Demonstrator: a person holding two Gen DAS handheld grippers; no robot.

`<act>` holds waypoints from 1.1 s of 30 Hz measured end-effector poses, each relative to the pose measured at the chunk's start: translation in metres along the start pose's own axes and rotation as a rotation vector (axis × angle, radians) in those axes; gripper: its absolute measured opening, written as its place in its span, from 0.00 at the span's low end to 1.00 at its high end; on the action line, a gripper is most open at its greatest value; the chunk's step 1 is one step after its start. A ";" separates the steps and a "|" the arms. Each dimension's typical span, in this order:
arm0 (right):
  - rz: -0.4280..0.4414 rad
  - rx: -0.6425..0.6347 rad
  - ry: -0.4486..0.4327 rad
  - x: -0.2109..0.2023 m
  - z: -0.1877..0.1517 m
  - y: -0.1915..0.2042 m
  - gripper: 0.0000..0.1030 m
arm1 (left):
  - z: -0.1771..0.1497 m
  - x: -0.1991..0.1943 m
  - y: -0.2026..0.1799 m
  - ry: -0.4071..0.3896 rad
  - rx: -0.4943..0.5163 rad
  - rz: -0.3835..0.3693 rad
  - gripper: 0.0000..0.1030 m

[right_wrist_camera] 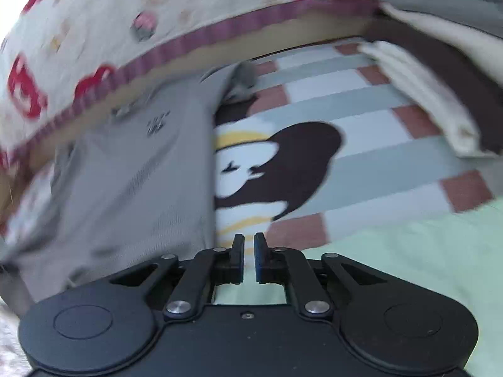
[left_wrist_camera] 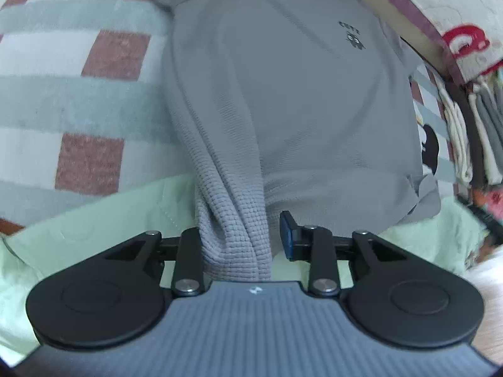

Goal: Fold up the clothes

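Grey shirt (left_wrist_camera: pixel 283 94) lies spread on a checked blanket (left_wrist_camera: pixel 78 100) of teal, white and brick-red squares, seen from the left wrist view. Small dark logo (left_wrist_camera: pixel 352 36) sits on its chest, collar at the top edge of frame. One bunched fold of the waffle-knit fabric hangs down between the jaws of the left gripper (left_wrist_camera: pixel 242 238). Jaws stand partly open; the blue pad (left_wrist_camera: pixel 287 235) on the right side is clear of the cloth, a gap showing, so nothing is pinched. Pale green sheet (left_wrist_camera: pixel 94 220) lies under the gripper. Patterned cream quilt (left_wrist_camera: pixel 456 15) with red shapes runs along the upper right.

Right wrist view, blurred: right gripper (right_wrist_camera: pixel 248 257) has its jaws almost together, a narrow slit between the pads, nothing in them. Grey shirt (right_wrist_camera: pixel 132 188) lies to the left of the gripper, its edge just beside the jaws. Ahead, a cartoon figure print (right_wrist_camera: pixel 276 169) on the blanket (right_wrist_camera: pixel 393 144). Folded cream and grey clothes (right_wrist_camera: pixel 433 72) are stacked at the upper right. Green sheet (right_wrist_camera: pixel 408 251) is below.
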State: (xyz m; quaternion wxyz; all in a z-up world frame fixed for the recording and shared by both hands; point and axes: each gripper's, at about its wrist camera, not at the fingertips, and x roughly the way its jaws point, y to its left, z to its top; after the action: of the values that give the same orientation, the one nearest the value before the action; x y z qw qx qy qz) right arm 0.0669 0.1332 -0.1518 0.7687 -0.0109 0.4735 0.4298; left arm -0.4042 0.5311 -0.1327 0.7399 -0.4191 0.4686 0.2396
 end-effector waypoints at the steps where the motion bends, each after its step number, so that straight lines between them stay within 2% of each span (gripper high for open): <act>1: 0.031 0.050 0.011 -0.011 0.007 -0.007 0.14 | -0.001 -0.002 -0.003 -0.007 0.023 0.009 0.31; 3: 0.110 0.158 0.036 -0.033 0.020 -0.020 0.28 | -0.002 -0.006 -0.008 -0.022 0.069 0.027 0.32; 4: 0.150 0.212 0.048 -0.044 0.027 -0.027 0.32 | -0.004 -0.009 -0.010 -0.026 0.080 0.029 0.32; 6: 0.212 0.285 0.065 -0.061 0.040 -0.035 0.36 | -0.008 -0.013 -0.011 -0.030 0.085 0.035 0.33; 9: 0.258 0.301 0.067 -0.075 0.059 -0.031 0.41 | -0.010 -0.016 -0.010 -0.038 0.074 0.045 0.33; 11: 0.269 0.268 0.076 -0.073 0.072 -0.020 0.39 | -0.013 -0.022 -0.006 -0.049 0.034 0.039 0.33; 12: 0.277 0.252 0.086 -0.069 0.078 -0.013 0.46 | -0.015 -0.025 -0.004 -0.054 0.011 0.037 0.33; 16: 0.292 0.141 0.124 -0.037 0.090 0.020 0.46 | -0.022 -0.047 -0.002 -0.106 -0.026 0.096 0.33; 21: 0.269 -0.088 0.194 0.015 0.070 0.065 0.46 | -0.023 -0.075 0.012 -0.161 -0.047 0.154 0.34; 24: 0.239 -0.242 0.184 0.041 0.049 0.073 0.46 | -0.025 -0.090 0.033 -0.213 -0.041 0.179 0.36; 27: 0.203 -0.387 0.162 0.065 0.027 0.077 0.46 | -0.027 -0.100 0.065 -0.267 -0.132 0.063 0.37; 29: 0.197 -0.437 0.151 0.076 0.014 0.073 0.46 | -0.031 -0.105 0.085 -0.324 -0.192 -0.019 0.37; 33: 0.231 -0.479 0.116 0.083 -0.007 0.064 0.46 | -0.058 -0.100 0.082 -0.426 -0.175 -0.090 0.39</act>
State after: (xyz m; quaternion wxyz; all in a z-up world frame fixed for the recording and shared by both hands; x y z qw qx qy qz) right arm 0.0341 0.2246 -0.1919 0.6615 -0.1628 0.4000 0.6131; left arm -0.5386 0.5293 -0.0874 0.7928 -0.4420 0.2603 0.3291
